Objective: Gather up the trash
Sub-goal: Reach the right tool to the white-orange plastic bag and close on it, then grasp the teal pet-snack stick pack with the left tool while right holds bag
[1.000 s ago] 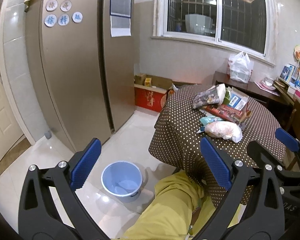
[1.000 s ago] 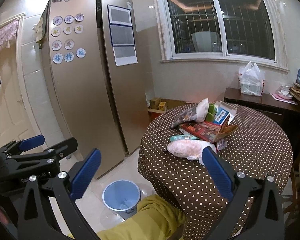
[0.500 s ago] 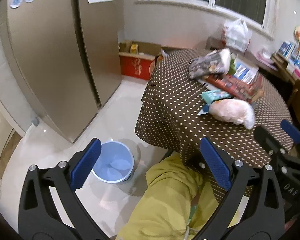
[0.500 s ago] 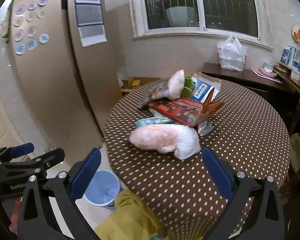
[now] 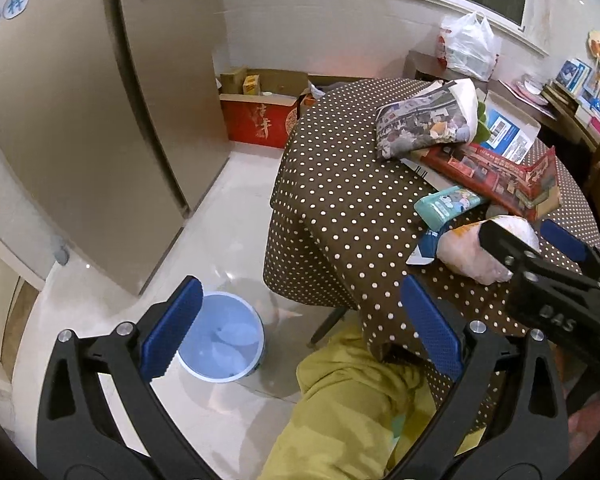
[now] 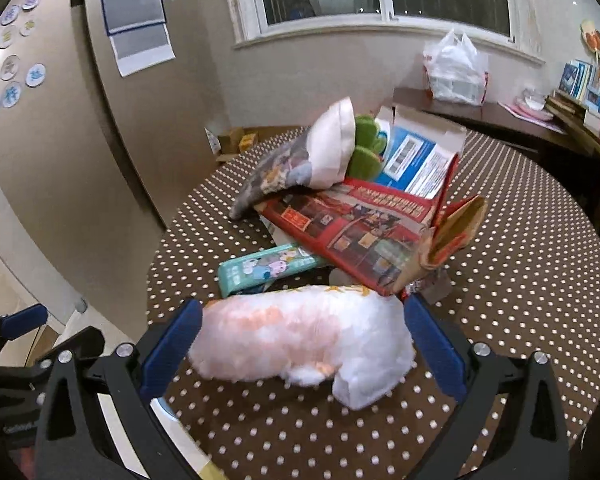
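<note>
The pink-and-white plastic bag (image 6: pixel 300 340) is being straddled by the wide-spread right gripper (image 6: pixel 300 344); if only loose film is pinched, it may slip before the blue bin (image 5: pixel 220 338) is reached. The left gripper (image 5: pixel 300 332) is being held wide, empty.

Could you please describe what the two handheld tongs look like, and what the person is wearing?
Both the left tongs and right tongs have black angular frames with triangular cut-outs, silver screw heads and ridged blue rubber pads. Pale lettering marks each body. The person wears mustard-yellow trousers.
</note>
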Available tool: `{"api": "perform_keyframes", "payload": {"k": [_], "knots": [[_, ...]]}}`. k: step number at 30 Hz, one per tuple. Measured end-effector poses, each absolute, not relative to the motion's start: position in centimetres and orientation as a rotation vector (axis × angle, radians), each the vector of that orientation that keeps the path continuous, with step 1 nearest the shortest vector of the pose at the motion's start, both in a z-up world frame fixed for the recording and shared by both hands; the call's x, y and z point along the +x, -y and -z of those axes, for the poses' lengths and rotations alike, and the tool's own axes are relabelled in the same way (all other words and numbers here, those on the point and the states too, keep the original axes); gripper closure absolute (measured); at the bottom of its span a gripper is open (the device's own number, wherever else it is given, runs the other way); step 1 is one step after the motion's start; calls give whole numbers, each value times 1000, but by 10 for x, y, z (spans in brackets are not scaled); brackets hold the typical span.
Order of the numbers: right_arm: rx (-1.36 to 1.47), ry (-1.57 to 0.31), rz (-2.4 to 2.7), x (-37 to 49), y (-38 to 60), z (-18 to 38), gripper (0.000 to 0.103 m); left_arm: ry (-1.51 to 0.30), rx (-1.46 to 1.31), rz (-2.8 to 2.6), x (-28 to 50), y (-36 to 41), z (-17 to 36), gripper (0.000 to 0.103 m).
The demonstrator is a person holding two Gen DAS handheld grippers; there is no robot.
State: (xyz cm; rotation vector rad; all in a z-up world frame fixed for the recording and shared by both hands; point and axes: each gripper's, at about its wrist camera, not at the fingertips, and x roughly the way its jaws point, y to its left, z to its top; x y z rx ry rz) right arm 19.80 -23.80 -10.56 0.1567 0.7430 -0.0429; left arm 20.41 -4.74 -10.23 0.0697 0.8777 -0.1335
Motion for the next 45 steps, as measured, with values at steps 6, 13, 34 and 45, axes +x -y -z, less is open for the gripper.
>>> {"api": "perform_keyframes", "payload": {"k": [6,13,34,45], "knots": [[226,-776,26,218,244,121,4,-930,68,161,215,53,116,6],[234,-804,16,223,245,127,5,-976,62,180,220,56,125,6],[322,-709,73,139,281,96,21,-879,94,304,218,89,106,6],[376,-695,194,124,322,93,21,-853,178,558,273,145,118,6]]}}
